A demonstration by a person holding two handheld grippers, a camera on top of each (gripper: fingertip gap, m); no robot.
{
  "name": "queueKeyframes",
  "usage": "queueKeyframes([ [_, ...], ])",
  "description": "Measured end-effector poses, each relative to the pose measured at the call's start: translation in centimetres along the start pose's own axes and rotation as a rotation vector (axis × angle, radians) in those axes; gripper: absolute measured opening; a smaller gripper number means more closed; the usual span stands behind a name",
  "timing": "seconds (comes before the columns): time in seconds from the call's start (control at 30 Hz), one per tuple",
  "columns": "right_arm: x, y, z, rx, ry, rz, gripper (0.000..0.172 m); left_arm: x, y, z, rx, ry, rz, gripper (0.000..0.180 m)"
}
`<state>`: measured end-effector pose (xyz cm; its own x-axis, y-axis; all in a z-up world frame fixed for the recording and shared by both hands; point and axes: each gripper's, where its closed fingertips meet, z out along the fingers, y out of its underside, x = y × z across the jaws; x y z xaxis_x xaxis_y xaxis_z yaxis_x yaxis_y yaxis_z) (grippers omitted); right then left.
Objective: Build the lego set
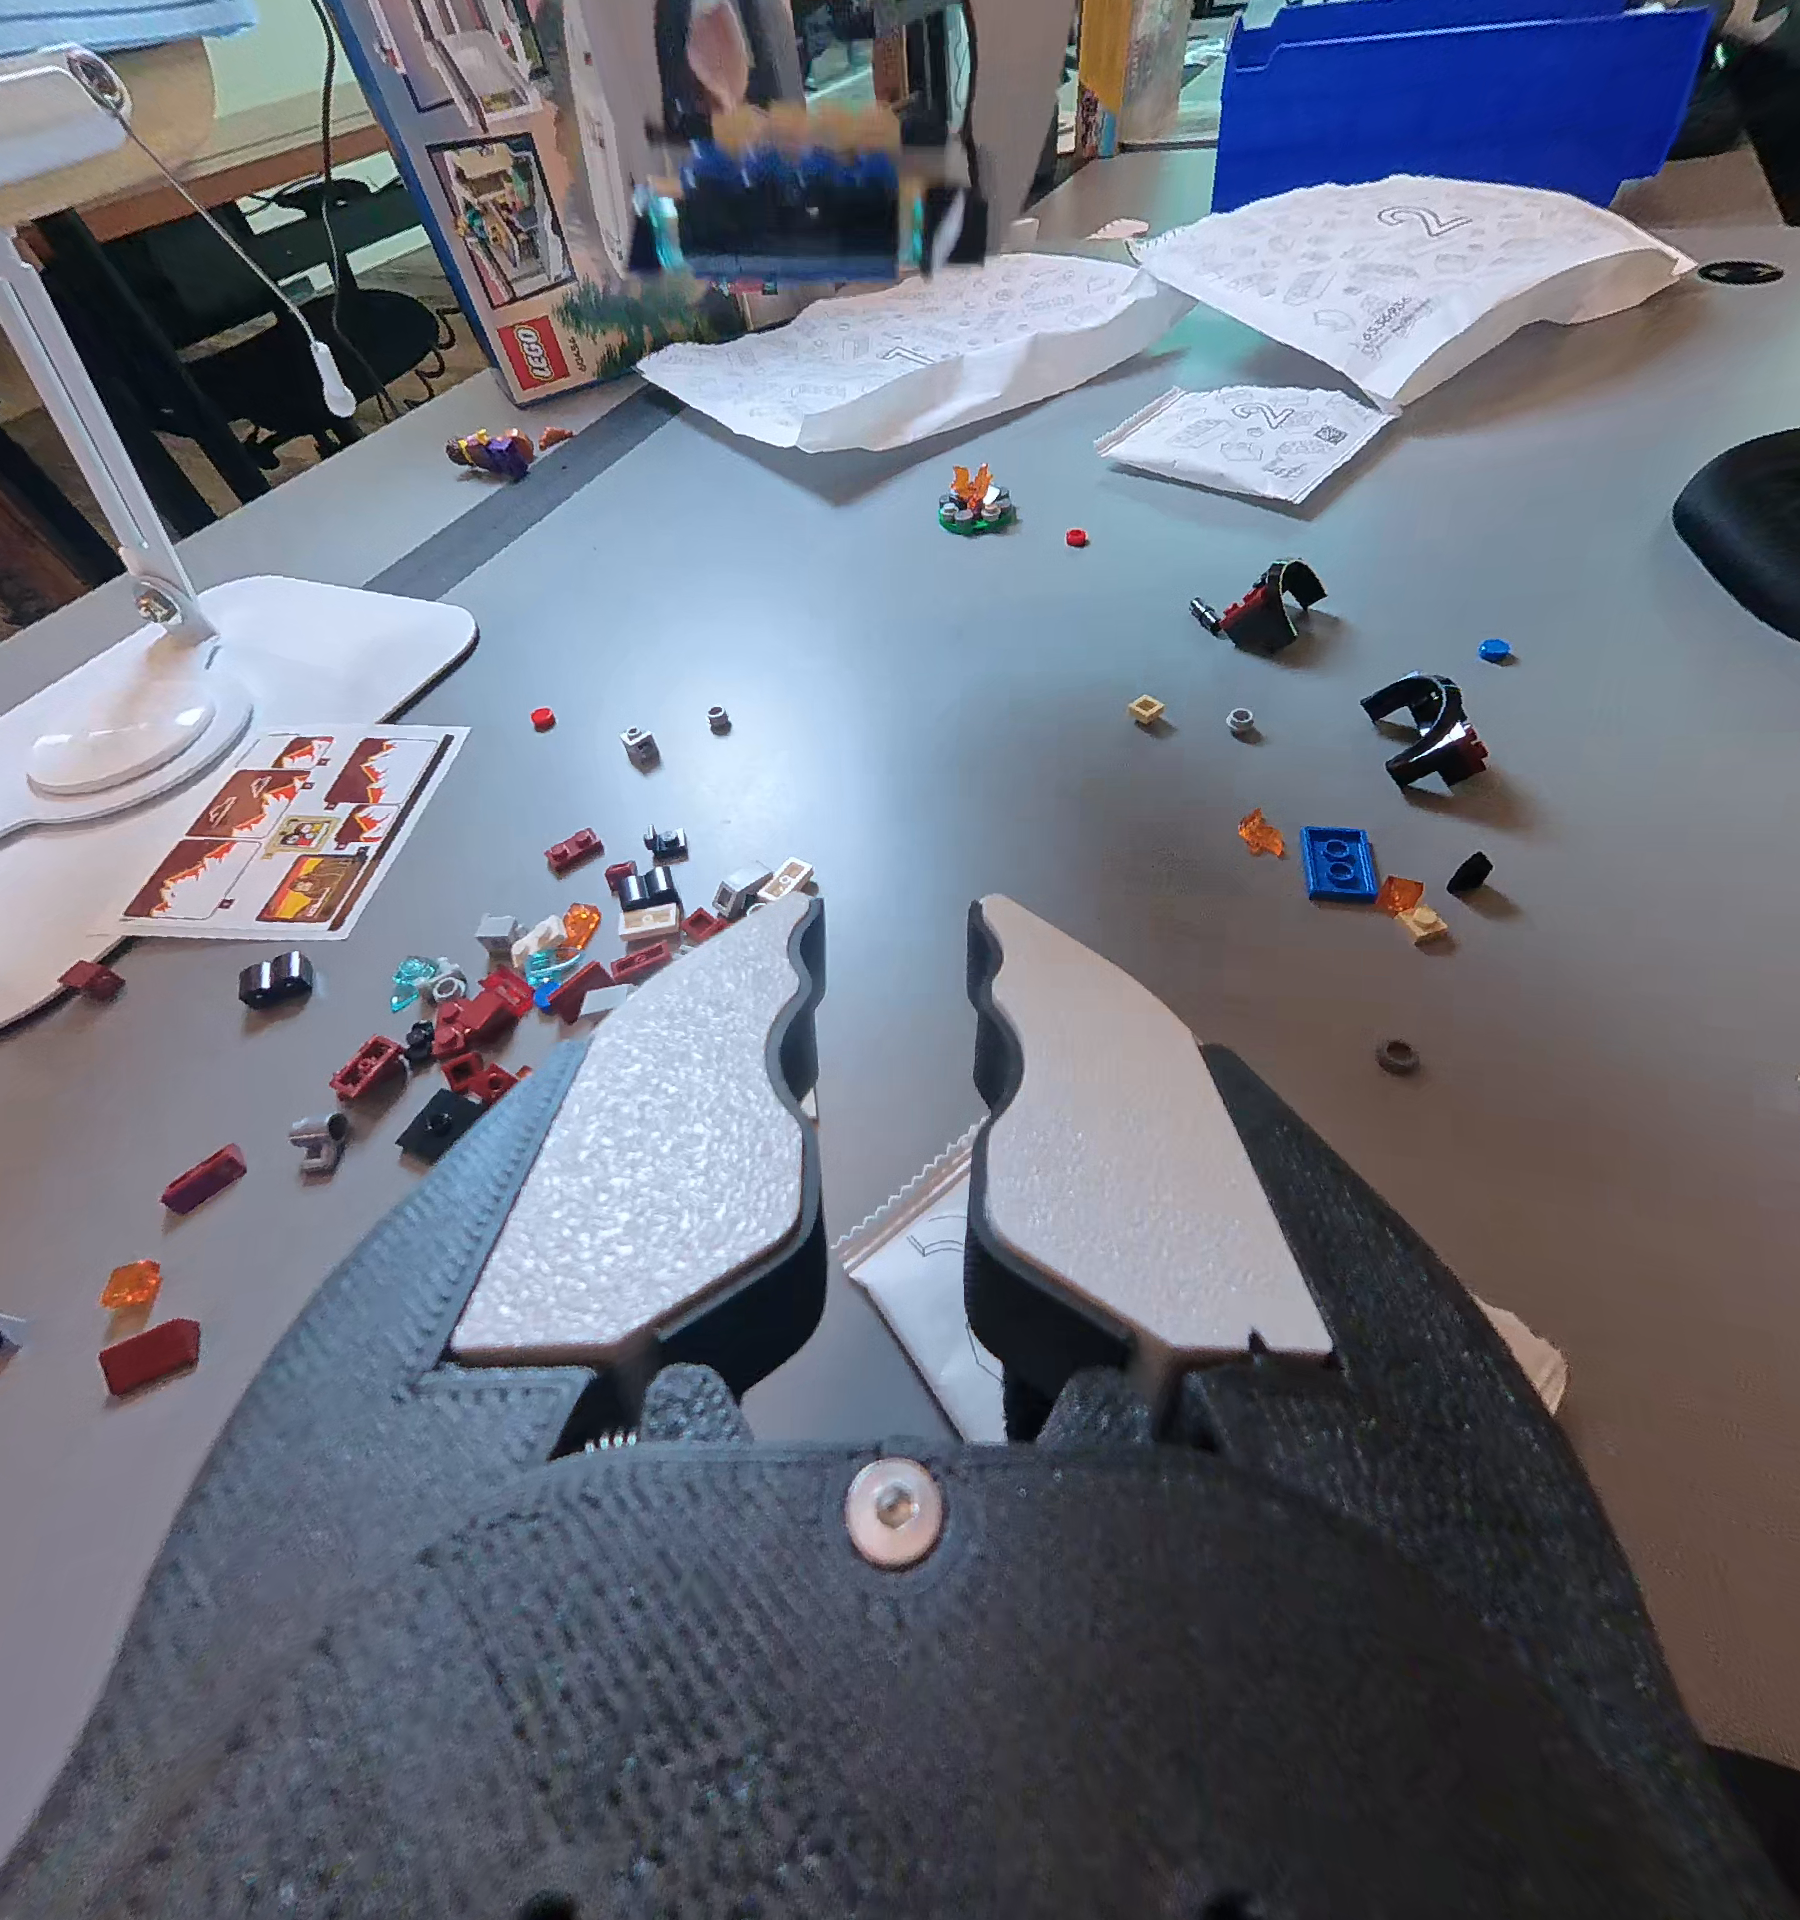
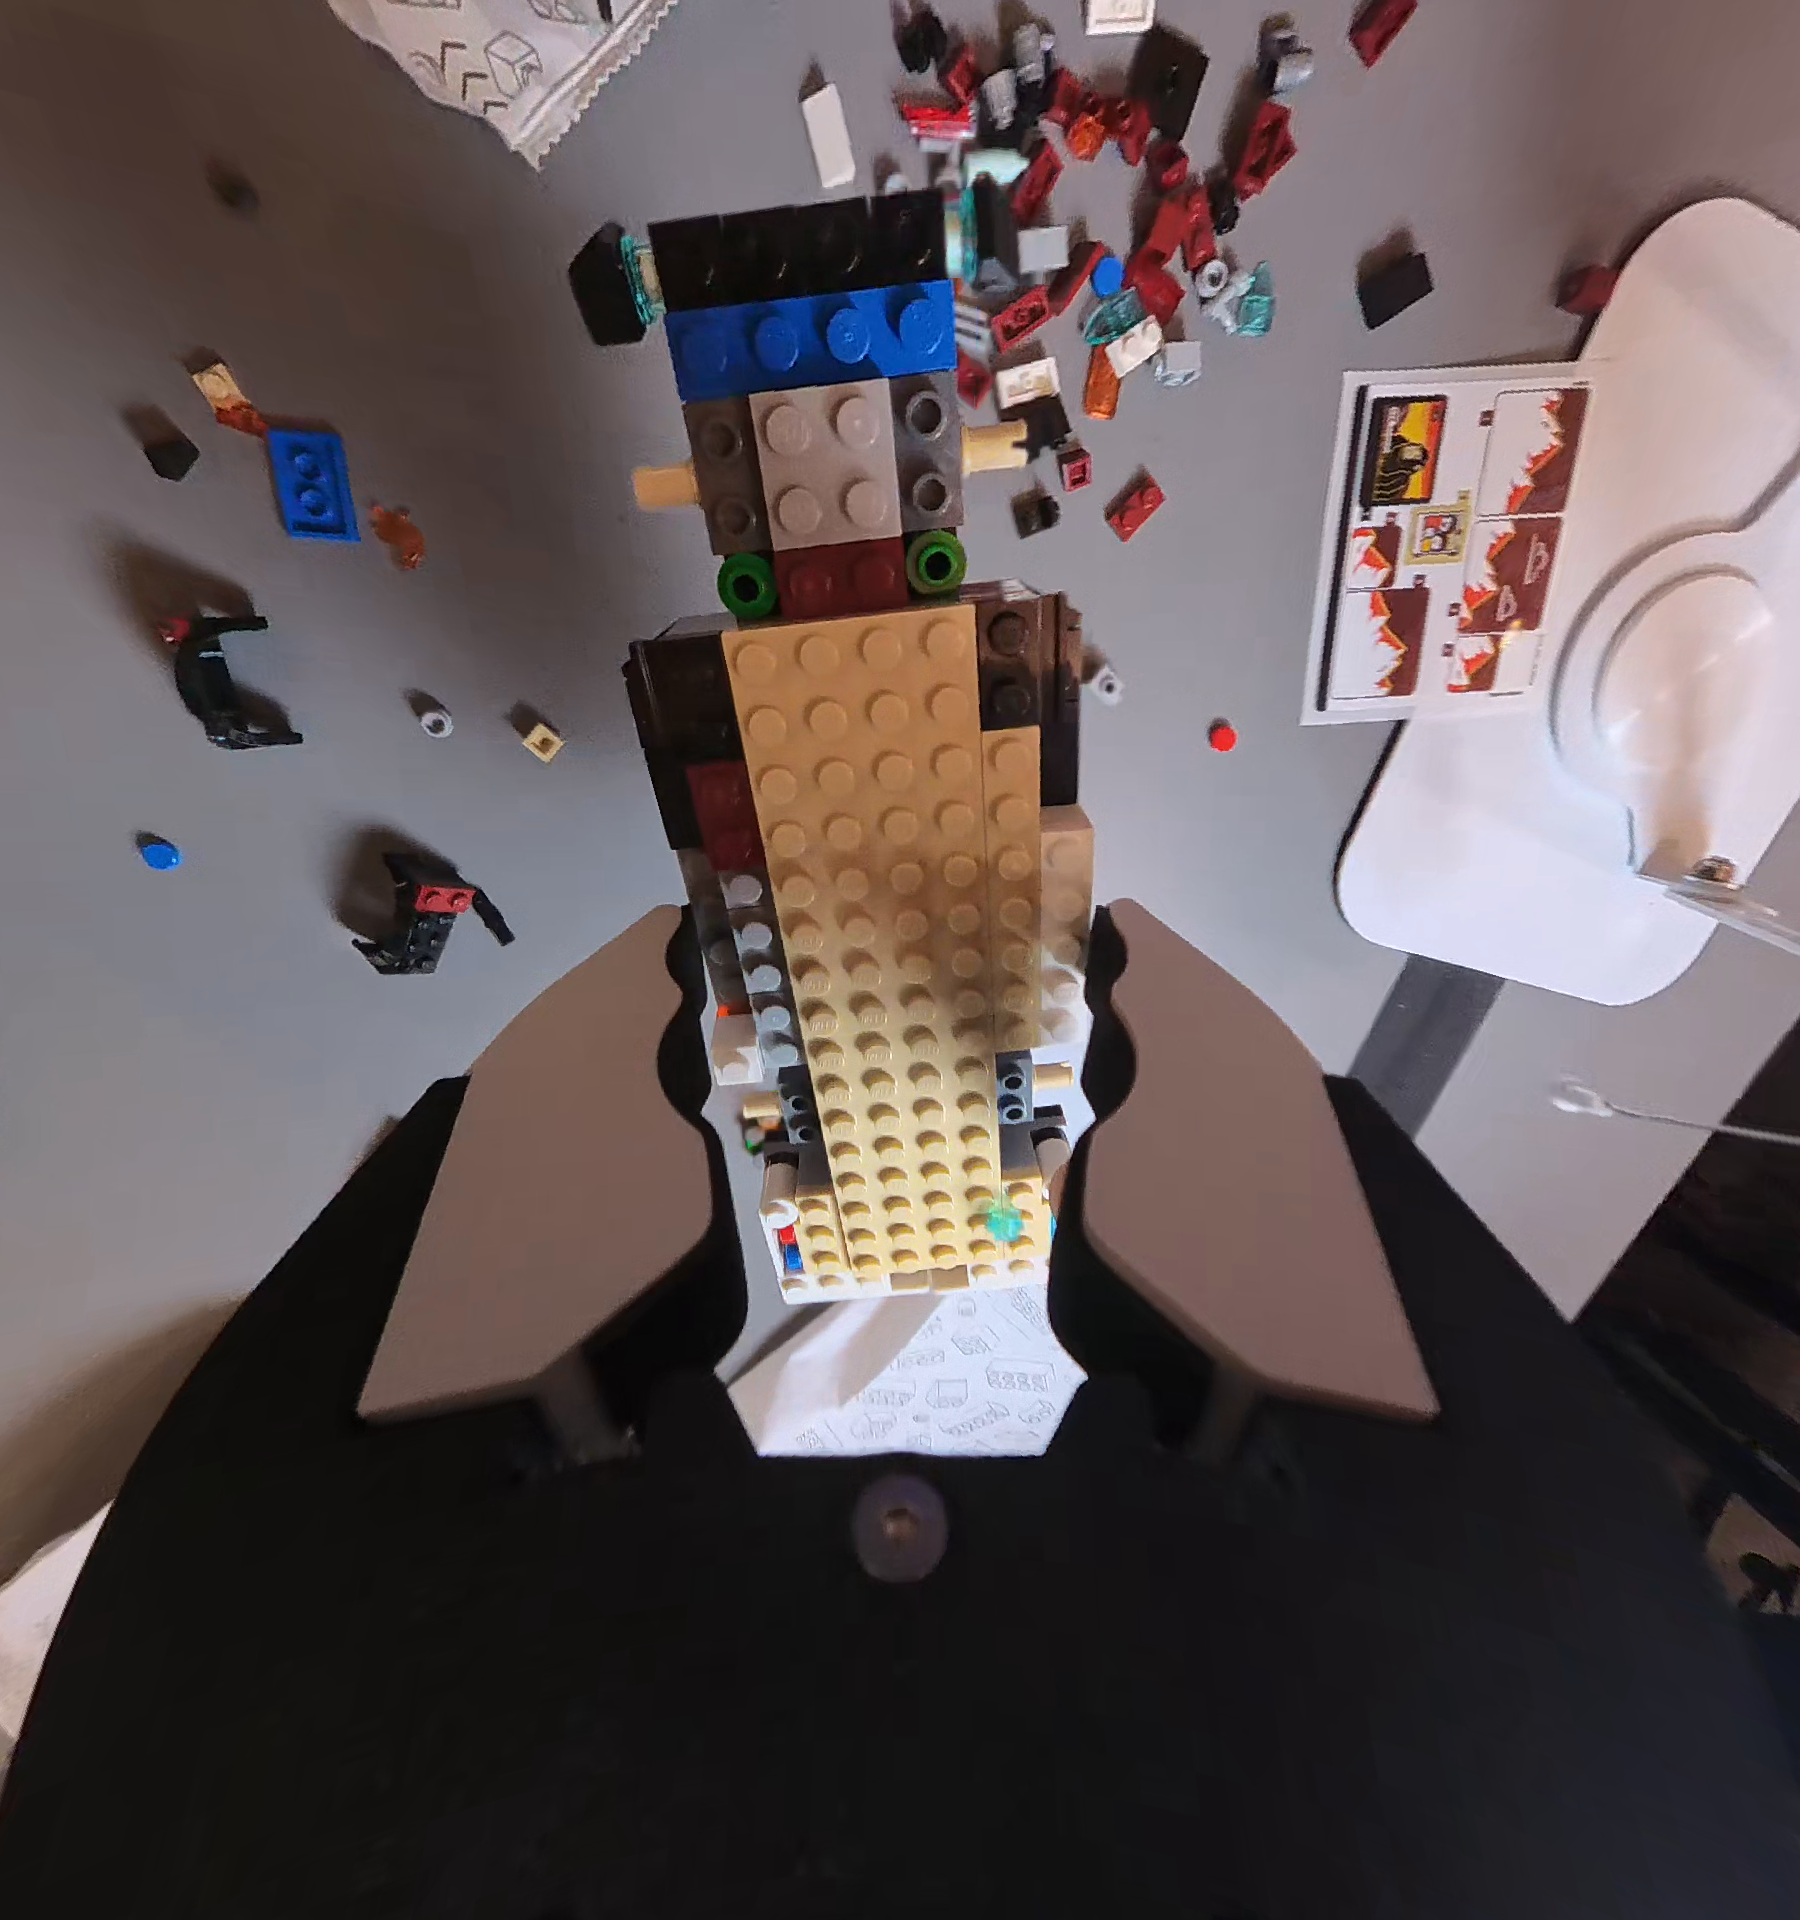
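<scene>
1. Your right gripper (image 2: 891, 935) is clamped on a long brick model (image 2: 875, 831), tan studded plate facing the camera; both pads press its flanks near the rear end, so the blue-and-black front end juts far ahead, well above the grey table (image 2: 1239, 883); a grasp that far back probably leaves the front end free for adding parts.

2. Your left gripper (image 1: 896, 914) holds nothing; its jaws stand a little apart over bare tabletop, tips just beside the heap of dark red, black and clear pieces (image 1: 522, 987), which lies to its left; a white paper bag (image 1: 917, 1278) lies under the fingers.

3. From the left wrist view, the model shows blurred and high up, in front of the toy box (image 1: 480, 208), so it is clearly lifted rather than resting.

4. Around you: a sticker sheet (image 1: 293, 831) lies against the white lamp base (image 1: 335, 644); a blue plate (image 1: 1337, 860) and two black curved sub-builds (image 1: 1426, 732) lie to the right, well apart from the heap; larger paper bags (image 1: 1395, 270) lie beyond.
</scene>
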<state>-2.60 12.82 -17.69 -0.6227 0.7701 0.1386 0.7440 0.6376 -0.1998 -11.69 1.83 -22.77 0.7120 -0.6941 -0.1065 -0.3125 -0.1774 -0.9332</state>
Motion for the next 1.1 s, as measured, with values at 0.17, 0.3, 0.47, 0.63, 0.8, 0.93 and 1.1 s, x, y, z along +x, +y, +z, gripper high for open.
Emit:
queueKeyframes([
  [0.17, -1.9, -0.1, 5.1, -0.019, -0.062, -0.027, 0.071, 0.0, -0.1, 0.0, 0.003, -0.002, 0.004, 0.026],
  [0.3, -3.2, -0.2, 8.1, -0.034, -0.097, -0.053, 0.071, 0.2, -0.1, 0.0, 0.0, 0.001, 0.005, 0.026],
  [0.47, -4.2, -0.2, 9.9, -0.054, -0.115, -0.078, 0.071, 0.2, 0.1, 0.1, -0.004, 0.004, 0.004, 0.025],
  [0.63, -4.6, 0.1, 10.7, -0.071, -0.107, -0.093, 0.071, 0.4, 0.1, 0.2, -0.008, 0.008, 0.007, 0.025],
  [0.8, -4.6, 0.1, 11.0, -0.062, -0.088, -0.085, 0.071, 0.5, 0.2, 0.3, -0.011, 0.011, 0.009, 0.025],
  [0.93, -4.5, -0.4, 10.0, -0.015, -0.056, -0.04, 0.074, 0.6, 0.2, 0.3, -0.011, 0.013, 0.012, 0.025],
  [1.1, -3.5, -1.6, 5.4, 0.207, 0.055, 0.111, 0.072, 0.7, 0.1, 0.2, -0.008, 0.014, 0.018, 0.025],
])
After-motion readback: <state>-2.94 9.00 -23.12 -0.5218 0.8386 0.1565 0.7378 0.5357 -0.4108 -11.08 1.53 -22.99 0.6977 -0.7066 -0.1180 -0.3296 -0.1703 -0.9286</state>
